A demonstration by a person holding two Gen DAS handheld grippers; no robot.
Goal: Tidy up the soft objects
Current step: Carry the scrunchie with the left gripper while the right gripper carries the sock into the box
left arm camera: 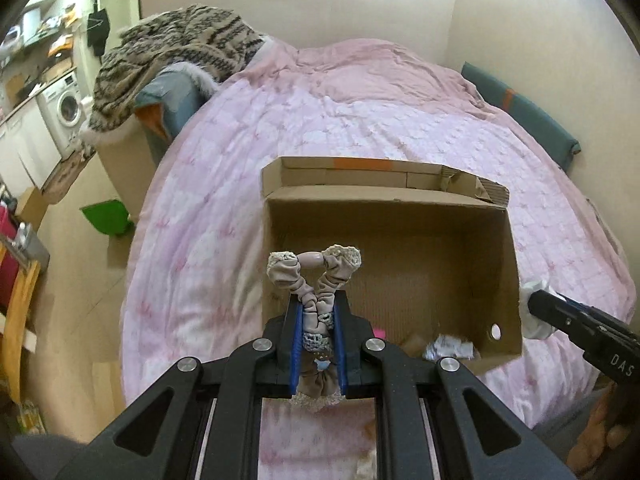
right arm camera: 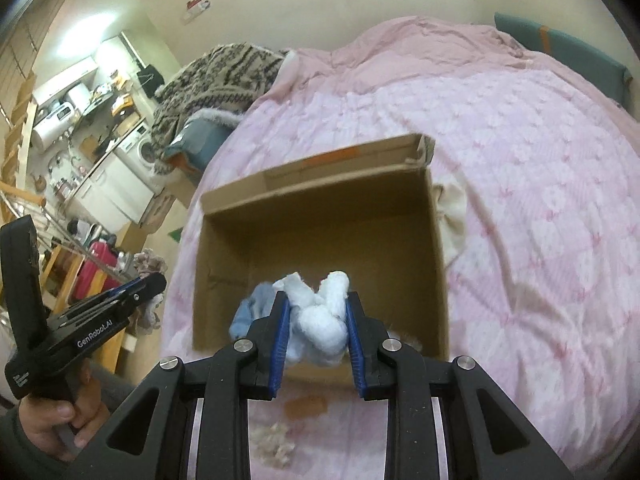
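Note:
An open cardboard box (left arm camera: 460, 200) sits on the pink bed; it also shows in the right wrist view (right arm camera: 438, 240). My left gripper (left arm camera: 318, 304) is shut on a beige doll with lace-trimmed clothes (left arm camera: 316, 276), held over the box's near left edge. My right gripper (right arm camera: 318, 300) is shut on a white and pale blue fluffy soft toy (right arm camera: 324, 320), held over the box's near rim. The right gripper also shows in the left wrist view (left arm camera: 538, 304), just outside the box's right wall. The left gripper also shows in the right wrist view (right arm camera: 154, 282), left of the box.
A pink quilt (left arm camera: 340, 120) covers the bed. A leopard-print blanket (left arm camera: 172, 52) lies at the bed's far left. A cream cloth (right arm camera: 454, 216) lies beside the box's right wall. A pink item and crumpled wrappers (left arm camera: 448, 348) lie inside the box. A green dustpan (left arm camera: 106, 216) is on the floor.

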